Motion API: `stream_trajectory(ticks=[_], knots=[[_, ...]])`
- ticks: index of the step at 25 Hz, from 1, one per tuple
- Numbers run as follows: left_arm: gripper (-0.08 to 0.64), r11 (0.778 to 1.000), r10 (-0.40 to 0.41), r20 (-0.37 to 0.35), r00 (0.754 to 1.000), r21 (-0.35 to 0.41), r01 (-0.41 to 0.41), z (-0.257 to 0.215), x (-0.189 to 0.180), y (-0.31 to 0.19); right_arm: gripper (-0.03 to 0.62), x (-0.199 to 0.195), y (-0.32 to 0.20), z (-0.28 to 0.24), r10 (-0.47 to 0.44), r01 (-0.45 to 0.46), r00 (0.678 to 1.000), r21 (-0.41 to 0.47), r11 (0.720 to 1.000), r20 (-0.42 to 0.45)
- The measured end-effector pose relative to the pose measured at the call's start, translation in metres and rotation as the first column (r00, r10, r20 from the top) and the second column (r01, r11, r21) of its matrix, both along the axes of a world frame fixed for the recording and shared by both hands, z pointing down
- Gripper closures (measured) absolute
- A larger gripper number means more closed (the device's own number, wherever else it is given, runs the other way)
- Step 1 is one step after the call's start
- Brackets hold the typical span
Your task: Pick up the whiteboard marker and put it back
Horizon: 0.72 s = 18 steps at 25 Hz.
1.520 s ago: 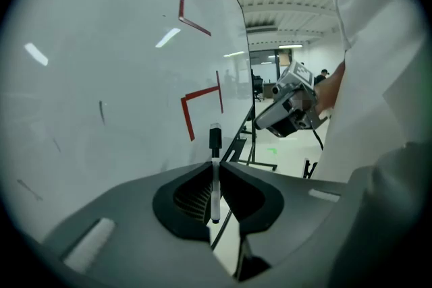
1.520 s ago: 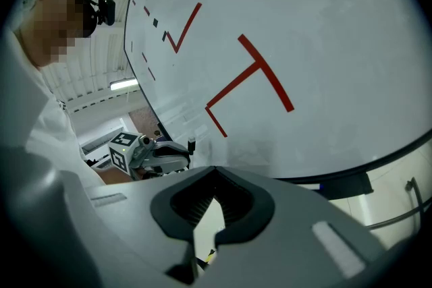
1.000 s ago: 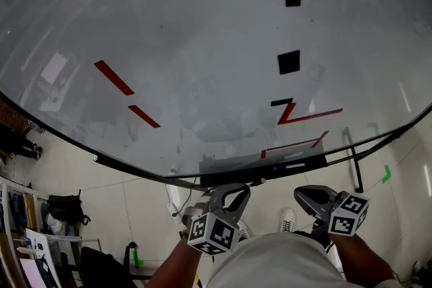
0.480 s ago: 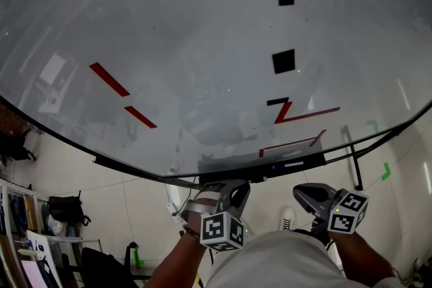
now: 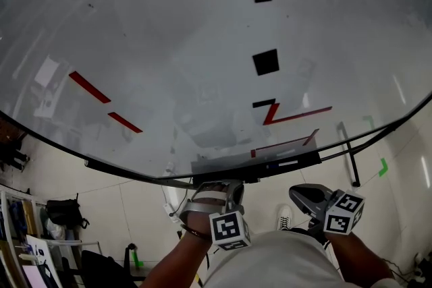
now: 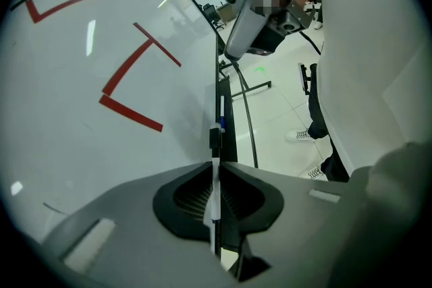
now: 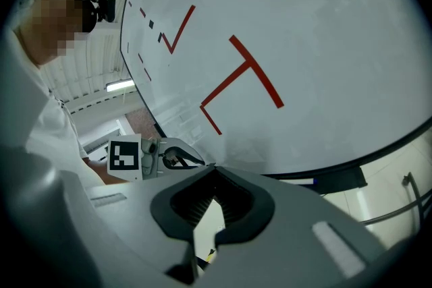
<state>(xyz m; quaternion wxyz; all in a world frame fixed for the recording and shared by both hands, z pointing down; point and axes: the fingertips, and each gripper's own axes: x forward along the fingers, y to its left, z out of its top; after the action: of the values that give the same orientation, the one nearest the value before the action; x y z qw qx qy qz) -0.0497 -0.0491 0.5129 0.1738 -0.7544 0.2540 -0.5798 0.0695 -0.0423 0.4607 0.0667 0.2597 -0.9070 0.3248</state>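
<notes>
The whiteboard marker [image 5: 285, 163], white with a blue band, lies on the black tray [image 5: 223, 170] under the whiteboard [image 5: 202, 44]. My left gripper [image 5: 217, 185] sits just below the tray's left end, its jaws together with nothing visibly held. In the left gripper view the gripper [image 6: 216, 168] points along the tray [image 6: 230, 138]. The marker [image 6: 220, 119] lies straight ahead, in line with the thin slit between the jaws. My right gripper [image 5: 294, 191] hangs below the tray's right part. Its tips [image 7: 214, 175] meet and it holds nothing.
The whiteboard carries red lines [image 5: 297, 115] and black squares [image 5: 266, 62]. Its black stand leg [image 5: 349, 155] runs down at the right, with green tape [image 5: 385, 167] on the tiled floor. Bags and clutter [image 5: 47, 212] sit at the lower left. The person's shoe [image 5: 285, 217] is below.
My left gripper has turned so that its marker cube faces up, and it has edged right, under the tray. The right gripper has barely moved. The head view has shifted slightly.
</notes>
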Motion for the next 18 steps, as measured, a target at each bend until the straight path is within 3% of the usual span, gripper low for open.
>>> stream_trajectory(ticks=[10, 18], knots=[[0.508, 1.0, -0.017, 0.1, 0.995, -0.005, 0.018, 0.015, -0.007, -0.015, 0.591, 0.007, -0.007, 0.001, 0.027, -0.027, 1.0, 0.005, 1.0, 0.002], [0.508, 0.998, -0.044, 0.113, 0.993, -0.047, 0.049, 0.036, -0.006, -0.017, 0.591, 0.011, -0.007, 0.002, 0.03, -0.03, 1.0, 0.003, 1.0, 0.003]])
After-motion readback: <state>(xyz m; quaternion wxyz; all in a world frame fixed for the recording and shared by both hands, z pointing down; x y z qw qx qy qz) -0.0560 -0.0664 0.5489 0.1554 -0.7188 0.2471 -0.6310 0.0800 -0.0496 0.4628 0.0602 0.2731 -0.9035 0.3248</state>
